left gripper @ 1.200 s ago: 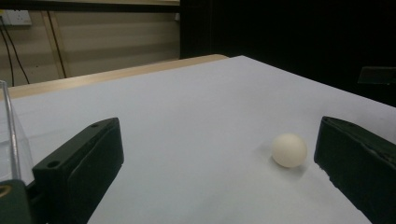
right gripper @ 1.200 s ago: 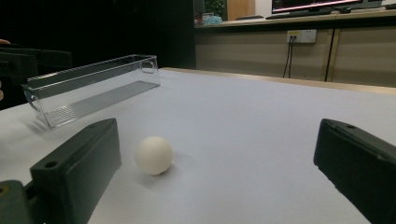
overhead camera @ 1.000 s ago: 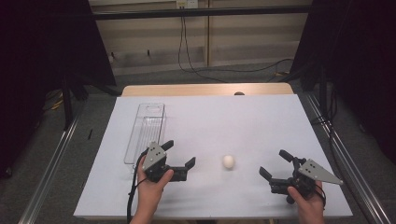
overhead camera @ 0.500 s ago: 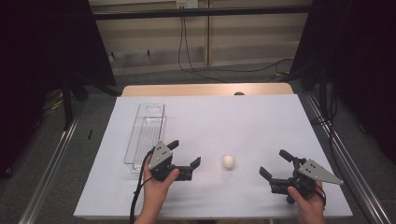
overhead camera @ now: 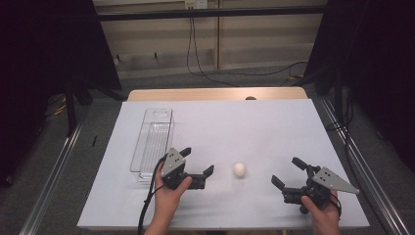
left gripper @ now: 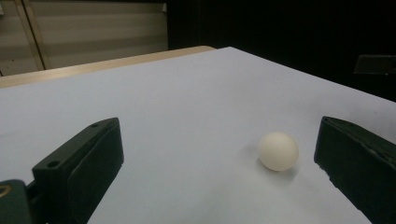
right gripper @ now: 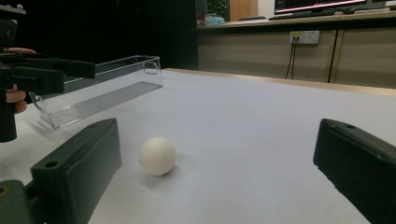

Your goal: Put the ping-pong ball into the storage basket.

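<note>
- Left gripper [overhead camera: 199, 162]: jaws apart, empty, low over the tabletop [overhead camera: 254, 122], just left of the white ball [overhead camera: 239, 169].
- Right gripper [overhead camera: 288, 173]: jaws apart, empty, well right of the ball.
- Ball: free on the near tabletop, between both grippers.
- Clear plastic tray [overhead camera: 152, 139]: far left, empty.
- Judged step: approach to grasp. Next: advance the left gripper until its jaws straddle the ball, then close gently.

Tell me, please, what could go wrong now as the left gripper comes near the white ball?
1. The white ball lies free on the flat white sheet; a jaw of the left gripper that touches it off-centre could roll it away.
2. In the left gripper view the ball sits close to one jaw, so shutting may push it sideways.
3. The clear tray stands just behind the left gripper and could be knocked.
</note>
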{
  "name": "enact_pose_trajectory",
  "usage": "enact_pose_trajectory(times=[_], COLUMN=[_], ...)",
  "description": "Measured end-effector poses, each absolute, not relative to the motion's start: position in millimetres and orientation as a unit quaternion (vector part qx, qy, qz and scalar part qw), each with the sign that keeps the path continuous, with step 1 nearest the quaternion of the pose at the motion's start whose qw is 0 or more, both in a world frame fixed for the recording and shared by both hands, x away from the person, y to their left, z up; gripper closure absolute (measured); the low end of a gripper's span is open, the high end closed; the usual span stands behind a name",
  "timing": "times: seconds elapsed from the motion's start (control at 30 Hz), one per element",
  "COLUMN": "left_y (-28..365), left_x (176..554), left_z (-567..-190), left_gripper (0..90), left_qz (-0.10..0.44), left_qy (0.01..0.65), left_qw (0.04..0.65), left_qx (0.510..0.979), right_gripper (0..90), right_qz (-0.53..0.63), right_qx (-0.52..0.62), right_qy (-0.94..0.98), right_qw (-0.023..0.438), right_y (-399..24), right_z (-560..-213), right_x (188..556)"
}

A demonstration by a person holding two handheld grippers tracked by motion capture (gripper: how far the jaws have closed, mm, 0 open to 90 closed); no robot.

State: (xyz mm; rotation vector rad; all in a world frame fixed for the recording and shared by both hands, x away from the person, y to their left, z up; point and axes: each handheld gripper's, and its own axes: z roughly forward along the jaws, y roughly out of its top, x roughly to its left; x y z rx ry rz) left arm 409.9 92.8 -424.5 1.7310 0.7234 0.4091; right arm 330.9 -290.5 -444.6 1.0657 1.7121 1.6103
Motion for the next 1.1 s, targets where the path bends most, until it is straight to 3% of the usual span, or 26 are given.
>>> enact_pose_trajectory(times=[1.1], left_y=[78], left_x=[413], left_z=[-431], left_gripper=[1.6], left_qz=[0.161], left_qy=[0.296], left_qw=[0.566], left_qx=[0.752], right_gripper=[0.4], right_qz=[0.598], right_qx=[0.397], right_qy=[0.64], right_qw=[0.276], right_y=[-290], right_z=[-445], right_x=[331])
